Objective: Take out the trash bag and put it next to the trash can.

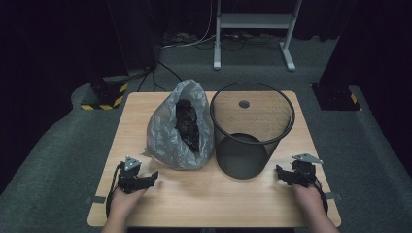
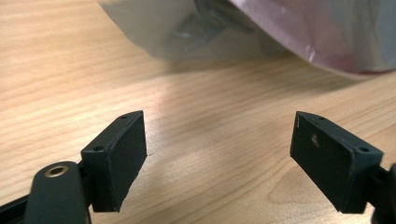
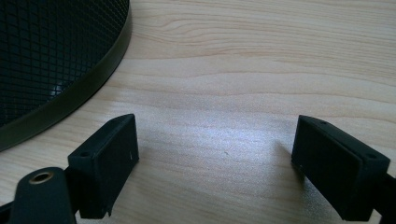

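**Ana:** High view first: where are the two grippers?

**Ben:** Both rest low at the near edge of the wooden bench [image 1: 214, 204]. The left gripper [image 1: 154, 176] is at the near left, just beside the near corner of the grey plastic bag [image 1: 165, 131]. The right gripper [image 1: 279, 172] is at the near right, close to the base of the black mesh bin [image 1: 252, 131].

**Ana:** What is the state of the fingers?

**Ben:** In the left gripper view the left fingers [image 2: 119, 158] are released, standing wide apart, with bare wood between them. The bag [image 2: 261, 28] lies beyond them, not touching. In the right gripper view the right fingers [image 3: 105, 163] are also released and wide, with nothing between them; the bottom ring of the bin [image 3: 70, 98] curves at the far left of that view.

**Ana:** And the bag and the bin, how do they stand?

**Ben:** The bag lies at the middle left of the bench with its mouth open, and something dark [image 1: 188, 124] is inside; I cannot tell what it is. The bin stands upright just to the right of the bag, touching it or nearly so.
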`<state>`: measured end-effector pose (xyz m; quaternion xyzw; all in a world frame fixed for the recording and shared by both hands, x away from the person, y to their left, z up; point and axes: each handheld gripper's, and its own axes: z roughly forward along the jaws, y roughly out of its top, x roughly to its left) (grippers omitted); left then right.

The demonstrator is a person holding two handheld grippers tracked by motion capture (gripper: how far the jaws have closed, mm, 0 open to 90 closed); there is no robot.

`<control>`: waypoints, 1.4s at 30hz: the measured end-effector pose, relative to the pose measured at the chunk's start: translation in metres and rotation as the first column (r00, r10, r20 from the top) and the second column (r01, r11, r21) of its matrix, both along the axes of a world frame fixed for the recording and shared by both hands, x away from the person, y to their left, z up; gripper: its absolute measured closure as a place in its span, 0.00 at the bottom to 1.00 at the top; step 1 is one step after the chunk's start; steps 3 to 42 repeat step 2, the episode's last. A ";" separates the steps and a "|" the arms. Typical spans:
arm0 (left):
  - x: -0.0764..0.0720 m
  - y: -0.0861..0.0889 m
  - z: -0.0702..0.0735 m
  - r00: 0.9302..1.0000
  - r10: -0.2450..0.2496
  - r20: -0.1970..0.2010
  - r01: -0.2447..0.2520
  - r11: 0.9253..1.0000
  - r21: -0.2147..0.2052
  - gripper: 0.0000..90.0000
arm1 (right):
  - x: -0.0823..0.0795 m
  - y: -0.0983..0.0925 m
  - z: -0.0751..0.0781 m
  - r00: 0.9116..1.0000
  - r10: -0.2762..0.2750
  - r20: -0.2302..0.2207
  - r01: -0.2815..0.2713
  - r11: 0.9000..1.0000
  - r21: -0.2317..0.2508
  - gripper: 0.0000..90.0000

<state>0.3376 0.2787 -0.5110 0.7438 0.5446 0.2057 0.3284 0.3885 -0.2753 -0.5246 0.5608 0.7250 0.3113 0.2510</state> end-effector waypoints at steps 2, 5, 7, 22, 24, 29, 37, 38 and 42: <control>0.001 0.000 -0.002 1.000 0.000 -0.004 0.000 1.000 0.014 0.20 | 0.000 0.000 0.000 1.000 0.000 0.000 0.000 1.000 0.000 0.16; 0.001 0.000 -0.002 1.000 0.000 -0.004 0.000 1.000 0.014 0.20 | 0.000 0.000 0.000 1.000 0.000 0.000 0.000 1.000 0.000 0.16; 0.001 0.000 -0.002 1.000 0.000 -0.004 0.000 1.000 0.014 0.20 | 0.000 0.000 0.000 1.000 0.000 0.000 0.000 1.000 0.000 0.16; 0.001 0.000 -0.002 1.000 0.000 -0.004 0.000 1.000 0.014 0.20 | 0.000 0.000 0.000 1.000 0.000 0.000 0.000 1.000 0.000 0.16; 0.001 0.000 -0.002 1.000 0.000 -0.004 0.000 1.000 0.014 0.20 | 0.000 0.000 0.000 1.000 0.000 0.000 0.000 1.000 0.000 0.16; 0.001 0.000 -0.002 1.000 0.000 -0.004 0.000 1.000 0.014 0.20 | 0.000 0.000 0.000 1.000 0.000 0.000 0.000 1.000 0.000 0.16; 0.001 0.000 -0.002 1.000 0.000 -0.004 0.000 1.000 0.014 0.20 | 0.000 0.000 0.000 1.000 0.000 0.000 0.000 1.000 0.000 0.16; 0.001 0.000 -0.002 1.000 0.000 -0.004 0.000 1.000 0.014 0.20 | 0.000 0.000 0.000 1.000 0.000 0.000 0.000 1.000 0.000 0.16; 0.001 0.000 -0.002 1.000 0.000 -0.004 0.000 1.000 0.014 0.20 | 0.000 0.000 0.000 1.000 0.000 0.000 0.000 1.000 0.000 0.16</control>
